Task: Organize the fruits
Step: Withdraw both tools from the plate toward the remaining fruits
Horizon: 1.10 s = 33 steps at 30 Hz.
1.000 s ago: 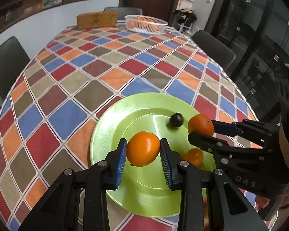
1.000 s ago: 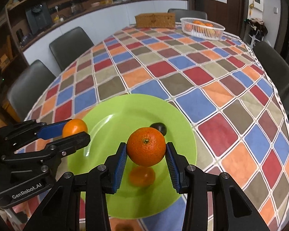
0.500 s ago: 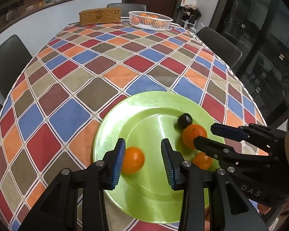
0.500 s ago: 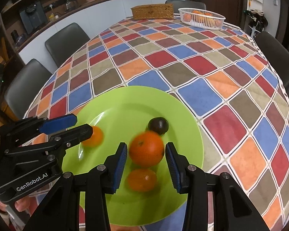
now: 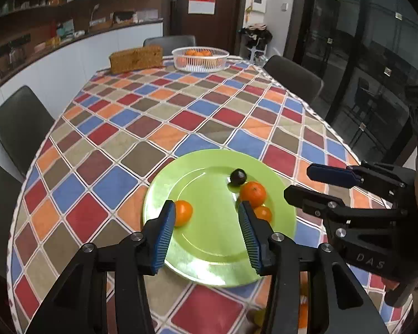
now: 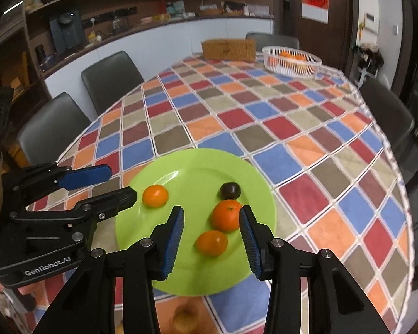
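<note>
A green plate point(image 5: 209, 261) point(image 6: 192, 167) lies on the checked tablecloth near me. On it lie three oranges and a small dark fruit point(image 5: 238, 177) point(image 6: 230, 190). One orange point(image 5: 182, 212) point(image 6: 155, 195) sits at the plate's left. A bigger orange point(image 5: 252, 193) point(image 6: 226, 218) and a smaller one point(image 5: 263, 213) point(image 6: 211, 242) sit at the right. My left gripper point(image 5: 207, 235) point(image 6: 108, 183) is open and empty above the plate's near side. My right gripper point(image 6: 211, 239) point(image 5: 306, 183) is open and empty, above the plate.
A white basket point(image 5: 200, 59) point(image 6: 291, 60) with oranges stands at the table's far end, beside a brown woven box point(image 5: 136, 59) point(image 6: 228, 49). Dark chairs point(image 5: 16, 128) point(image 6: 111, 78) ring the table. A blurred fruit point(image 6: 184, 320) lies near the table's front edge.
Both grippers opened and let go of their oranges, which now rest on the plate. Both grippers lifted and drew back from the plate.
</note>
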Each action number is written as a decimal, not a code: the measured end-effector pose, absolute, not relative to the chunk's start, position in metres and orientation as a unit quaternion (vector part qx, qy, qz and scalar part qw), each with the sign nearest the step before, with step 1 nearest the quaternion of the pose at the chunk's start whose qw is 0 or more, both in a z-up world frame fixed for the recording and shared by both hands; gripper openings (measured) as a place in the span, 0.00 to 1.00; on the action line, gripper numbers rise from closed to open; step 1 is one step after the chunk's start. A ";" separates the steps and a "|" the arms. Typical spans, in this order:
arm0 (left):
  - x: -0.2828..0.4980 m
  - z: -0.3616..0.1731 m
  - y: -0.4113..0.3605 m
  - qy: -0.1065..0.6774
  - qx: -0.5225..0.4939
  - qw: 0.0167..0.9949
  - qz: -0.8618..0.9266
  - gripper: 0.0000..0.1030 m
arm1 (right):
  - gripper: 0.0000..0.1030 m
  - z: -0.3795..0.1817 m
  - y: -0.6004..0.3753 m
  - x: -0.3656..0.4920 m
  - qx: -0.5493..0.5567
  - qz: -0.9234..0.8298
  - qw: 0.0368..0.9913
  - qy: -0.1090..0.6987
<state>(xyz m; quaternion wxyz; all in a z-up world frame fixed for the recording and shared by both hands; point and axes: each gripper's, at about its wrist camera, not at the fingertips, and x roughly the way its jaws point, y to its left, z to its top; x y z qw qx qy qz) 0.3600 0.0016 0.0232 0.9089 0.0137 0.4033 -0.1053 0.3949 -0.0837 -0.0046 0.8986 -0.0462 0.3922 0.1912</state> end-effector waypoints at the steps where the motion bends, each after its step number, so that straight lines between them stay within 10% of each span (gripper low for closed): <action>1: 0.352 0.027 0.001 0.396 0.017 0.912 -0.105 0.46 | 0.41 0.000 -0.085 0.387 -0.049 0.190 0.902 0.385; 33: 0.186 0.034 -0.006 0.314 0.041 0.943 -0.103 0.64 | 0.50 0.013 -0.099 0.229 -0.067 0.210 0.928 0.301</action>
